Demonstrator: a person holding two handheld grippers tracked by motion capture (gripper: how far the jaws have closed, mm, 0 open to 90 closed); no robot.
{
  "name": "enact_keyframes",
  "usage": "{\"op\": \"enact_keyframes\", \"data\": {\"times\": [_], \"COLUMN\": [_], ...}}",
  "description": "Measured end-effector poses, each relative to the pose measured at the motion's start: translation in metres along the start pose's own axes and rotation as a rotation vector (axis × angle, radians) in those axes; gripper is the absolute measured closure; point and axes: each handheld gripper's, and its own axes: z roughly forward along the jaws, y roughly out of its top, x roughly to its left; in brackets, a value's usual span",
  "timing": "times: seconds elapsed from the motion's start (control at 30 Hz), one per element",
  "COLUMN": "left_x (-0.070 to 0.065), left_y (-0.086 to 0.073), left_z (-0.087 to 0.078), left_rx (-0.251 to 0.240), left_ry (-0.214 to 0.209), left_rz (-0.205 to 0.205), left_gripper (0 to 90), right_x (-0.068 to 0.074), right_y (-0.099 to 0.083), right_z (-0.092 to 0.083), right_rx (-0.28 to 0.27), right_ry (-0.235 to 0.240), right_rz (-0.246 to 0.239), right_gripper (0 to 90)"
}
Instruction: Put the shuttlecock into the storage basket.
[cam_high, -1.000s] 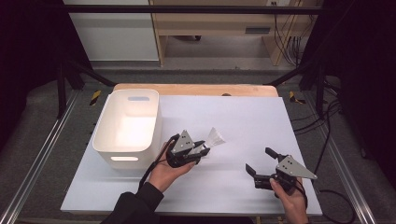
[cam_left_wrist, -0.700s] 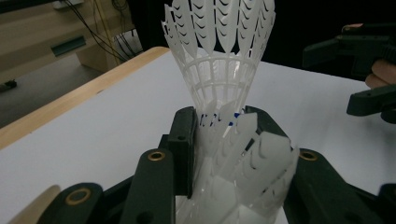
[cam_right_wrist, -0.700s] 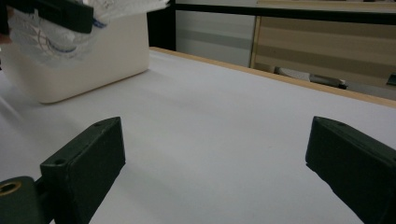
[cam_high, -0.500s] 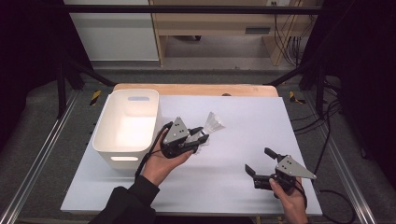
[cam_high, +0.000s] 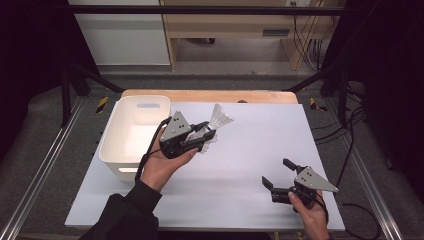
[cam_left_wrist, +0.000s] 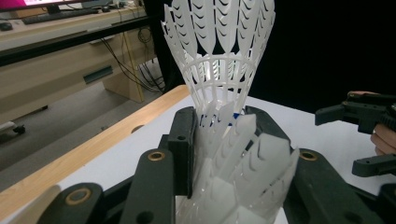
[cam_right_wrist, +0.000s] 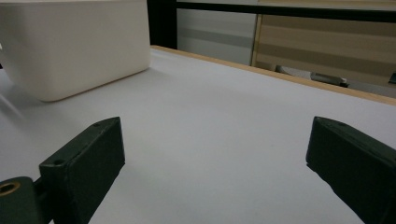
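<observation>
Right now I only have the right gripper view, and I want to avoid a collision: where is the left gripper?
Observer: The left gripper is just right of the white bin, well across the table from your right gripper.
Operator: Is it carrying anything?
Observer: Yes. Its jaws are shut on a white plastic shuttlecock, with the skirt sticking out beyond the tips.
Operator: Which way does that skirt point?
Observer: In the high view it points away from the bin, slanting toward the table's far edge, not toward your gripper.
</observation>
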Motion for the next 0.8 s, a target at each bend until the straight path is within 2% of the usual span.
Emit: {"op": "enact_keyframes", "data": {"times": [0.3,0.5,0.57,0.6,0.67,0.8], "left_x": [0.021,0.039,0.047,0.052,0.063,0.087], "left_y": [0.010,0.020,0.022,0.023,0.024,0.022], "left_z": [-0.015,-0.027,-0.030,-0.032,-0.036,-0.043], "left_rx": [-0.024,-0.025,-0.040,-0.040,-0.040,-0.055], "left_ry": [0.042,0.086,0.093,0.102,0.124,0.176], "left_rz": [-0.037,-0.031,-0.049,-0.044,-0.043,-0.072], "left_gripper": [65.0,65.0,64.9,64.9,64.9,65.0], "right_x": [-0.002,-0.002,-0.002,-0.002,-0.002,-0.002], "right_y": [0.001,0.001,0.000,0.000,0.000,0.000], "right_z": [-0.002,-0.002,-0.002,-0.002,-0.002,-0.002], "right_rx": [-0.010,-0.011,-0.013,-0.013,-0.012,-0.010], "right_ry": [0.004,0.009,0.011,0.010,0.008,0.006], "right_rz": [0.002,-0.001,0.000,-0.001,-0.002,-0.005], "right_gripper": [4.1,3.9,3.8,3.8,3.8,3.8]}}
